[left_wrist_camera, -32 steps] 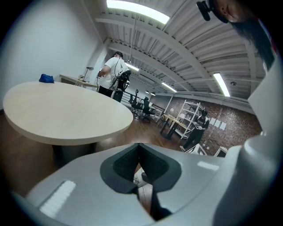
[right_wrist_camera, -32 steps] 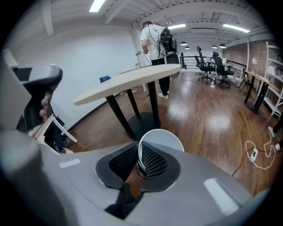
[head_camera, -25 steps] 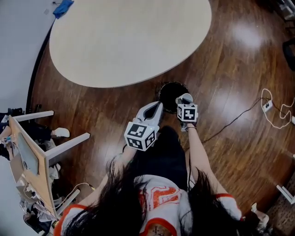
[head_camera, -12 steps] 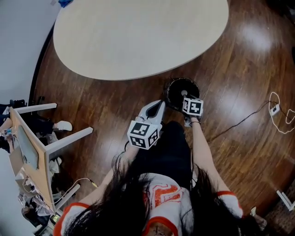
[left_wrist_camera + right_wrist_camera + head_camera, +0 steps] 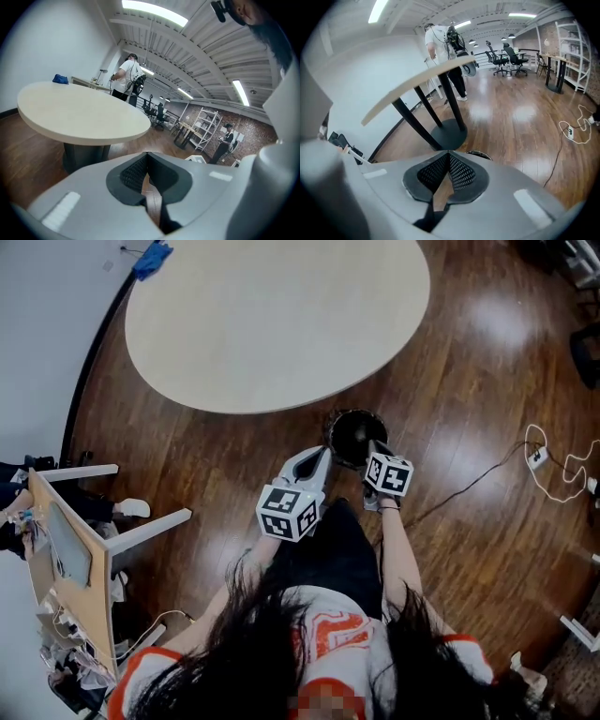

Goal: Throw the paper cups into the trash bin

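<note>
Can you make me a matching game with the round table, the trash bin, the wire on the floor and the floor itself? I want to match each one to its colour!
Things:
1. table
2. trash bin
3. cable
4. floor

Colours:
A. black
B. white
C. pale beige
D. shiny brown

Right pairs: 1-C, 2-A, 3-B, 4-D.
</note>
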`<state>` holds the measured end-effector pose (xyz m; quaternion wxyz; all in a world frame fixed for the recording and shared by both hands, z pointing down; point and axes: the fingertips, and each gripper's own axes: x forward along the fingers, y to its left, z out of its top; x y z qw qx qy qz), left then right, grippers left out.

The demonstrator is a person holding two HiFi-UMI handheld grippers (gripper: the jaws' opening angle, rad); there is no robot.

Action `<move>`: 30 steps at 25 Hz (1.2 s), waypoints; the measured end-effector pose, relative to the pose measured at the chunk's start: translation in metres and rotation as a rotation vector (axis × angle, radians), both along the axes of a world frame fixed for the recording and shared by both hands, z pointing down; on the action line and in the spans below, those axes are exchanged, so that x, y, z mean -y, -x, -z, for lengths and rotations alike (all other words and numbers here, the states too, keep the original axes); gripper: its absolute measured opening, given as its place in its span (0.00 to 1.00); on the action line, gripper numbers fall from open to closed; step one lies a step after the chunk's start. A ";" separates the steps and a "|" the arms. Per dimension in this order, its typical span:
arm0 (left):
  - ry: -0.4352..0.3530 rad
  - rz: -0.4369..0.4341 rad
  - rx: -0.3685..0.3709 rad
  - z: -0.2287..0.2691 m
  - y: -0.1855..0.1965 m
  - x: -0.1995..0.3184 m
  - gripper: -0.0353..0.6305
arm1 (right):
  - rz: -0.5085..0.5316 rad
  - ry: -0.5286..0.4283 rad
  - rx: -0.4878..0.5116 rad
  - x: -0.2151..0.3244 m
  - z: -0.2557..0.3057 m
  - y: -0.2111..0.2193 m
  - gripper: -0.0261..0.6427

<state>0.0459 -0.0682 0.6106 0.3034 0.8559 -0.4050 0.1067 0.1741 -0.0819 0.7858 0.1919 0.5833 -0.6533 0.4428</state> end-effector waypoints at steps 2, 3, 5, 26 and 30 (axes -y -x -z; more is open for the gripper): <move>-0.003 0.000 -0.006 0.019 -0.003 0.000 0.05 | -0.024 -0.027 0.013 -0.002 0.037 0.000 0.04; -0.003 0.001 -0.007 0.027 -0.005 0.000 0.05 | -0.036 -0.042 0.018 -0.003 0.056 -0.001 0.04; -0.006 0.001 -0.011 0.043 -0.009 -0.001 0.05 | -0.049 -0.074 0.039 -0.007 0.093 -0.001 0.04; -0.096 0.051 -0.030 0.103 -0.002 0.013 0.05 | -0.043 -0.343 0.133 -0.010 0.253 0.026 0.04; -0.103 0.034 -0.031 0.105 -0.006 0.012 0.05 | -0.040 -0.357 0.129 -0.014 0.260 0.029 0.04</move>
